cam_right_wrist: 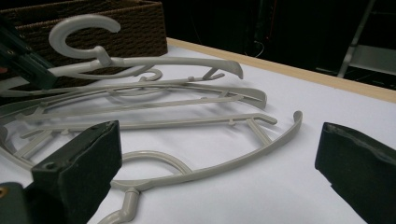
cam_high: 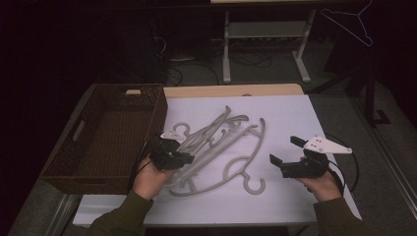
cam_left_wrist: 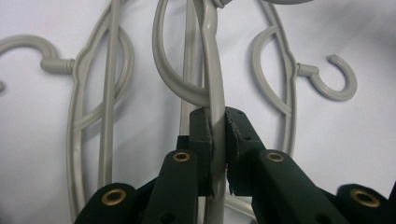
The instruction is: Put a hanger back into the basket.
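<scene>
The left tongs (cam_left_wrist: 218, 140) are clamping one grey hanger (cam_left_wrist: 212, 70) in the pile. The right tongs (cam_high: 285, 150) are standing wide apart above the bench (cam_high: 295, 113).

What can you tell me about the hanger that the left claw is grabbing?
The hanger looks like smooth, pale grey plastic, made of thin curved bars. It lies in a tangled pile of similar hangers on the white table, beside a brown woven basket. The left claw is shut on one of its bars, black pads pressing both sides. Another hanger's curved bar crosses it just above the pads.
</scene>
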`<state>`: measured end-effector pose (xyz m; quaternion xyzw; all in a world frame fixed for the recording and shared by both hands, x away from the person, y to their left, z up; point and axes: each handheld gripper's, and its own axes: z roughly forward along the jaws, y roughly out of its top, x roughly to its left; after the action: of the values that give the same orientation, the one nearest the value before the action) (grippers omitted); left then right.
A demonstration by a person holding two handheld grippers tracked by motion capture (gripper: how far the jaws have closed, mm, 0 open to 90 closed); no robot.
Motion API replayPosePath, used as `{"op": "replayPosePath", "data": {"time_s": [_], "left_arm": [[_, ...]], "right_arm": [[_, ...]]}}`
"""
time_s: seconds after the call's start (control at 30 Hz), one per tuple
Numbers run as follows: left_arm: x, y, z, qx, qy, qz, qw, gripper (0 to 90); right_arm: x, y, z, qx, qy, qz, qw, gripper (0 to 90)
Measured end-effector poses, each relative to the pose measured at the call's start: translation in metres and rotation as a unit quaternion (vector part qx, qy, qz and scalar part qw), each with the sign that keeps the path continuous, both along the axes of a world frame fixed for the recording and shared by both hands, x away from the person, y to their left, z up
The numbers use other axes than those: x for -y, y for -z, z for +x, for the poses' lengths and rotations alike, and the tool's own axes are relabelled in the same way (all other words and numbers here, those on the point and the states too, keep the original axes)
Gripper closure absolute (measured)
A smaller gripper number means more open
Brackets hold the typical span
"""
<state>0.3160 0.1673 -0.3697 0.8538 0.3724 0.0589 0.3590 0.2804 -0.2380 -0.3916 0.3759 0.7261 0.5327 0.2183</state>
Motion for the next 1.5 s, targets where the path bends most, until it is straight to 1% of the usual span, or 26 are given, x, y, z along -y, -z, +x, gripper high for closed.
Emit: {"op": "replayPosePath", "data": {"time_s": [0.1,0.13,0.17,0.2,0.23,0.27,0.3,0.4,0.5,0.6,0.7,0.77,0.8,0.83,0.87,0.9,0.93,0.97,1.2,1.27,1.5], "left_arm": [[0.001,-0.004,0.000,0.004,0.002,-0.003,1.0000,82.2],[0.002,-0.007,0.000,0.009,0.004,-0.006,0.9999,82.3],[0.002,-0.007,0.000,0.009,0.004,-0.006,0.9999,82.3],[0.002,-0.011,0.000,0.013,0.007,-0.008,0.9999,82.3],[0.002,-0.011,0.000,0.013,0.007,-0.008,0.9999,82.3],[0.003,-0.016,0.001,0.015,0.008,-0.012,0.9998,82.3],[0.003,-0.016,0.001,0.015,0.008,-0.012,0.9998,82.3],[0.002,-0.024,0.003,0.020,0.011,-0.018,0.9996,82.3],[0.002,-0.034,0.006,0.025,0.022,-0.022,0.9992,82.3],[0.002,-0.042,0.010,0.021,0.033,-0.032,0.9987,82.3],[0.001,-0.051,0.014,0.017,0.036,-0.048,0.9981,82.3],[-0.001,-0.058,0.016,0.018,0.039,-0.048,0.9979,82.3],[-0.002,-0.065,0.018,0.019,0.043,-0.051,0.9976,82.3],[-0.002,-0.065,0.018,0.019,0.043,-0.051,0.9976,82.3],[-0.005,-0.074,0.021,0.017,0.051,-0.060,0.9967,82.3],[-0.005,-0.074,0.021,0.017,0.051,-0.060,0.9967,82.3],[-0.007,-0.082,0.023,0.020,0.054,-0.066,0.9962,82.3],[-0.007,-0.082,0.023,0.020,0.054,-0.066,0.9962,82.3],[-0.019,-0.105,0.031,0.027,0.055,-0.073,0.9955,82.3],[-0.023,-0.109,0.032,0.029,0.054,-0.073,0.9954,82.3],[-0.046,-0.124,0.036,0.037,0.054,-0.078,0.9948,82.3]], "right_arm": [[0.000,0.000,0.000,0.001,0.000,-0.003,1.0000,0.3],[0.000,0.000,0.000,0.001,0.000,0.000,1.0000,0.3],[0.000,0.000,0.000,0.001,0.000,0.000,1.0000,0.3],[0.001,0.000,0.000,0.002,0.000,-0.001,1.0000,0.3],[0.001,0.000,0.000,0.002,0.000,-0.001,1.0000,0.3],[0.001,0.000,0.000,0.003,-0.001,-0.002,1.0000,0.3],[0.001,0.000,0.000,0.003,-0.001,-0.002,1.0000,0.3],[0.002,0.000,0.000,0.002,0.000,-0.001,1.0000,0.3],[0.002,0.000,0.000,0.003,0.000,0.000,1.0000,0.3],[0.002,0.000,0.000,0.002,0.000,0.002,1.0000,0.3],[0.003,0.000,0.000,0.003,-0.001,0.002,1.0000,0.3],[0.003,0.000,-0.001,0.005,0.000,0.001,1.0000,0.3],[0.004,0.001,-0.002,0.002,-0.001,0.001,1.0000,0.3],[0.004,0.001,-0.002,0.002,-0.001,0.001,1.0000,0.3],[0.006,0.002,-0.004,0.001,0.001,0.000,1.0000,0.3],[0.006,0.002,-0.004,0.001,0.001,0.000,1.0000,0.3],[0.009,0.003,-0.004,0.001,0.005,0.001,1.0000,0.3],[0.009,0.003,-0.004,0.001,0.005,0.001,1.0000,0.3],[0.012,0.002,-0.005,0.004,0.010,0.004,0.9999,0.3],[0.012,0.003,-0.005,0.003,0.009,0.003,1.0000,0.3],[0.012,0.003,-0.005,0.001,0.010,0.003,0.9999,0.3]]}}
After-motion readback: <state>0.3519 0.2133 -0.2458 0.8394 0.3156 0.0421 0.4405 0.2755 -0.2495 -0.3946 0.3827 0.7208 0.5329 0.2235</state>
